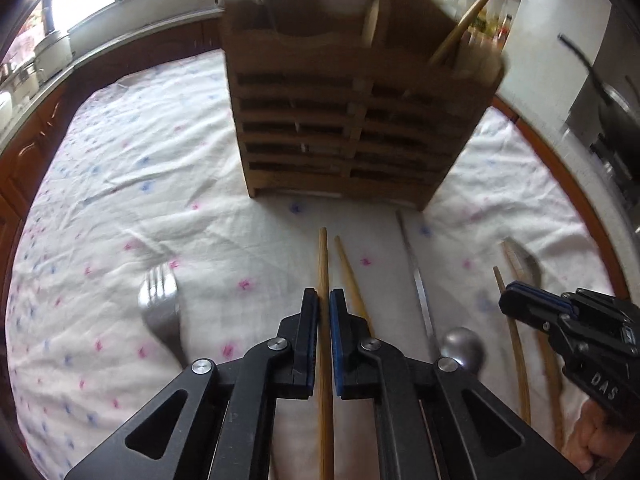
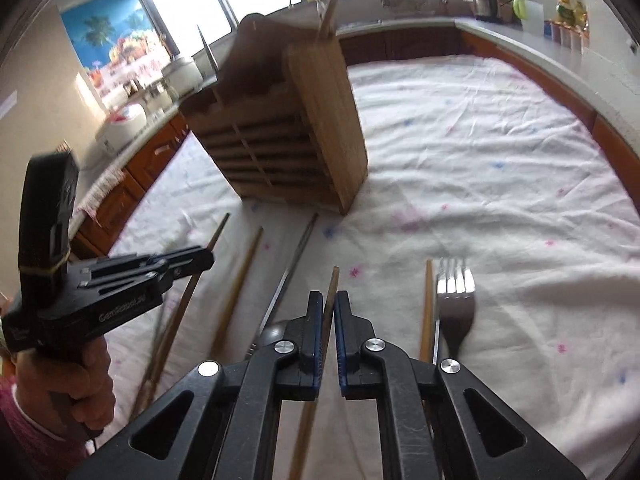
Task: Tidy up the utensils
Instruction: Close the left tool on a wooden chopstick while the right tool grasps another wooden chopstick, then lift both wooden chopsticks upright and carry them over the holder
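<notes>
1. We are gripping a wooden chopstick (image 1: 323, 264) in our left gripper (image 1: 324, 300); its jaws are closed down to a narrow slit on the stick, whose tip is poking out ahead of the pads toward the holder.
2. We are pinching another chopstick (image 2: 333, 284) in our right gripper (image 2: 329, 300), jaws nearly together on it in the same way.
3. We are seeing each tool from the other's camera: the right gripper is sitting at the right edge of the left wrist view, with a hand (image 1: 592, 436) below it, and the left gripper is sitting at the left of the right wrist view, held by a hand (image 2: 68, 376).
4. We are facing a slatted wooden utensil holder (image 1: 344, 128) that is standing upright on the flowered tablecloth (image 1: 140, 184), well ahead of both tools, with a few sticks already standing in its top.
5. We are looking at loose utensils lying on the cloth between us and the holder: a fork (image 1: 160, 304) left of our left gripper, a 2nd loose chopstick (image 1: 352, 276) just beside the held one, a thin metal rod (image 1: 416, 276), and a rounded spoon bowl (image 1: 462, 348).
6. We are seeing a 2nd fork (image 2: 454, 304) in the right wrist view, with a chopstick (image 2: 427, 308) lying just beside it.
</notes>
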A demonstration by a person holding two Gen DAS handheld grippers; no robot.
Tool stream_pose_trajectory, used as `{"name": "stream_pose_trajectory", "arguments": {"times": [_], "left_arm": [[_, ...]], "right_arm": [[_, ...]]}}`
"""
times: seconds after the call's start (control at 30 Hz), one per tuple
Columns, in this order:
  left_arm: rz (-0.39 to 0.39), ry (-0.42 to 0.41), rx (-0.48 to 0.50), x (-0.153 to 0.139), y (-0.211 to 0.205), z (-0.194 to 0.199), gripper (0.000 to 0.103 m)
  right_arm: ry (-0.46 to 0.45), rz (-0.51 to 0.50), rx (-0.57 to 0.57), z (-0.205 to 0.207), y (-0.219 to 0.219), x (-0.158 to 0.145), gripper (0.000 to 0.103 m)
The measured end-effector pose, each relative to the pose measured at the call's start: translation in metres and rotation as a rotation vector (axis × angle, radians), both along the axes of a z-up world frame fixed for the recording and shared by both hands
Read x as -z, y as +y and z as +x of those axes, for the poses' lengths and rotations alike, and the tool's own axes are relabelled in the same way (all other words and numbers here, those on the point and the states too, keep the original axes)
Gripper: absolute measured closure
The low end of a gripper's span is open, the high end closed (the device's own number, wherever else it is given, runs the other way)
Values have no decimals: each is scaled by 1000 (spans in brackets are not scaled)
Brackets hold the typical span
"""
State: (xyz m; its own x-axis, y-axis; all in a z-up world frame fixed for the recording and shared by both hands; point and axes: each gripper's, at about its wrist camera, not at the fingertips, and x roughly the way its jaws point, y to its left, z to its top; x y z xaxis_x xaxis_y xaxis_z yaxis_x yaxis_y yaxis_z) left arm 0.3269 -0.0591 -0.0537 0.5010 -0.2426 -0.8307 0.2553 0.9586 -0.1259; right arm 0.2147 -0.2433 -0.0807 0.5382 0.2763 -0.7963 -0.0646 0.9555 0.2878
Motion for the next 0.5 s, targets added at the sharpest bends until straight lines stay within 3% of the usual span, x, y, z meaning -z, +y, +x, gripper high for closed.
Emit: {"name": "stream_pose_trajectory", "arguments": {"times": [0.27,0.5], "left_arm": [[-157,-134,-20,-62,27,-58,99],[-227,-220,-29,-92,50,-106,99]], "right_arm": [[-137,24,14,-24,-4,-60,98],[-233,39,20,-39,-3,-97,98]]}}
